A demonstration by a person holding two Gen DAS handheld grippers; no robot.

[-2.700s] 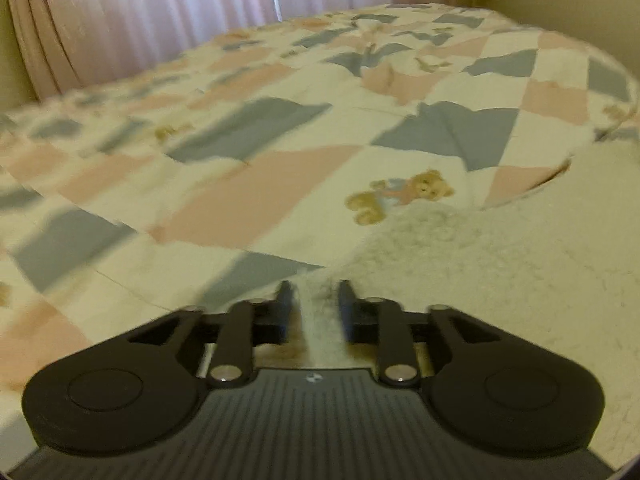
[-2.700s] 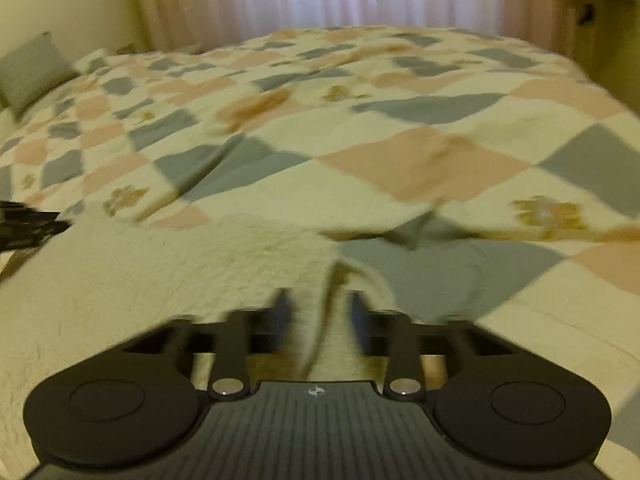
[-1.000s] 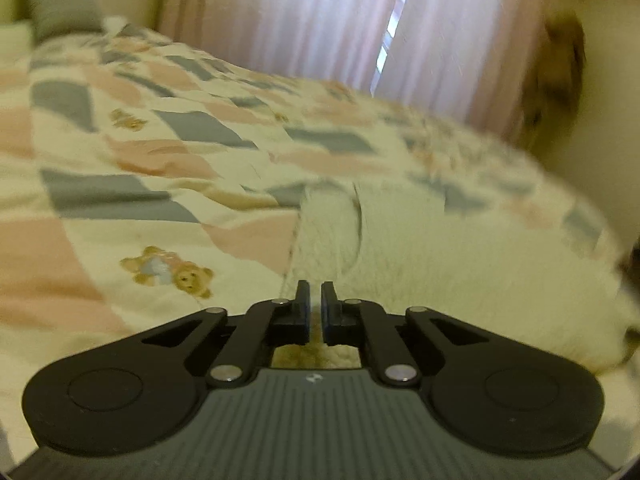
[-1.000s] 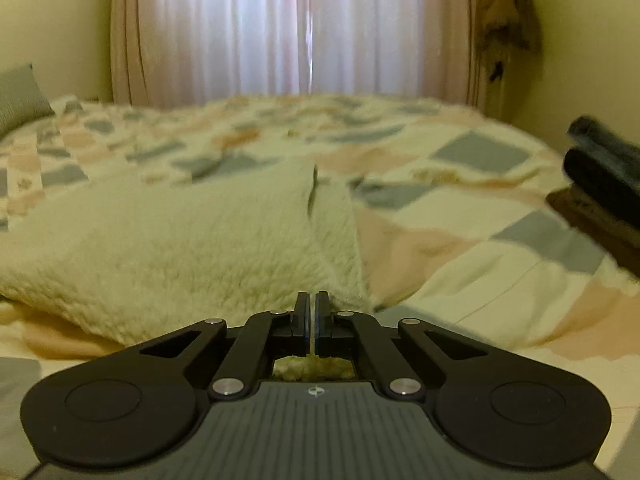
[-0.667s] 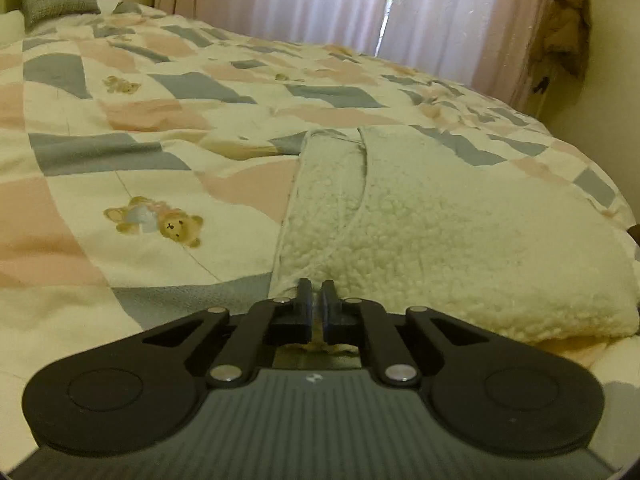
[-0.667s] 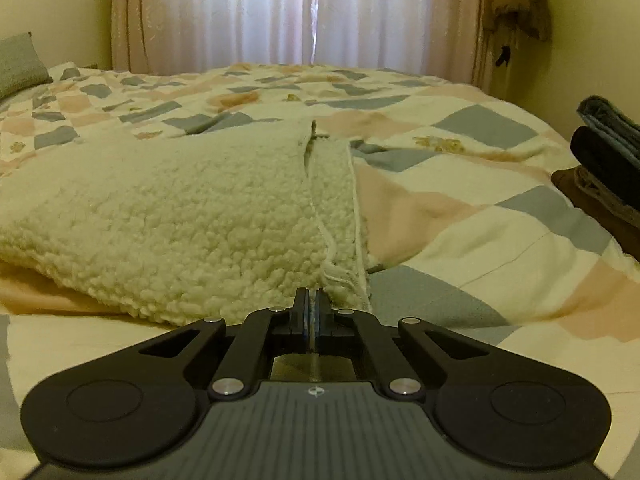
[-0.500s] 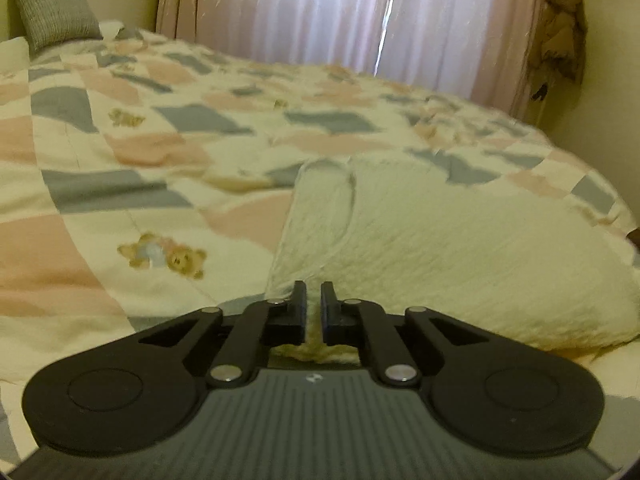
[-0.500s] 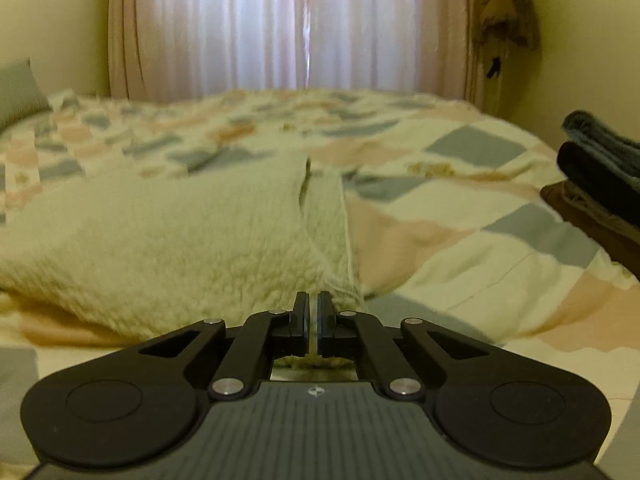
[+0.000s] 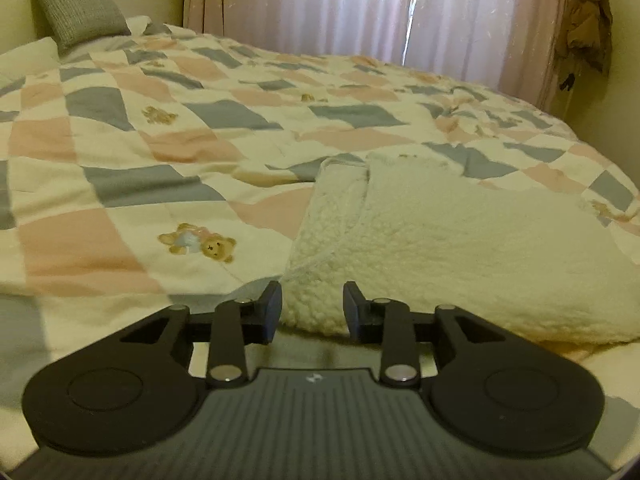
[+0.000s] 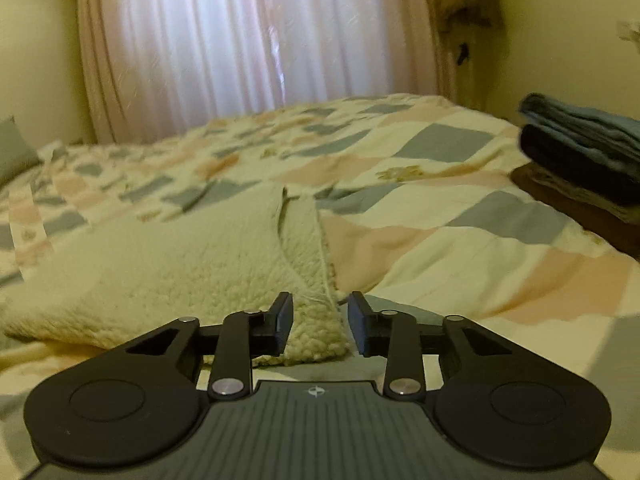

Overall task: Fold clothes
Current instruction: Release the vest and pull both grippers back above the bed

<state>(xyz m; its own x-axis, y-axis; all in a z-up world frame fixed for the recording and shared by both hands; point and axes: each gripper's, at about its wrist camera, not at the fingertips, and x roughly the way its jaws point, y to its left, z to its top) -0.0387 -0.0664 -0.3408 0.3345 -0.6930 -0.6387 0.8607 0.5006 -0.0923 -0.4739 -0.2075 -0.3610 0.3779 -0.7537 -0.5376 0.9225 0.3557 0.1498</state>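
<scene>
Cream sherpa-fleece garment point(image 9: 460, 240), doubled over, lies on the pastel patchwork quilt point(image 9: 160, 152). Left gripper point(image 9: 312, 306) and right gripper point(image 10: 320, 318) stand at its near corners, jaws apart, empty. Risk: the springy, thick pile may unfold or drift askew.

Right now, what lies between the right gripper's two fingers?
In the right wrist view, the near corner of the cream fleece garment lies in the gap of the open right gripper, with bare quilt beside it. Neither finger visibly presses it.
</scene>
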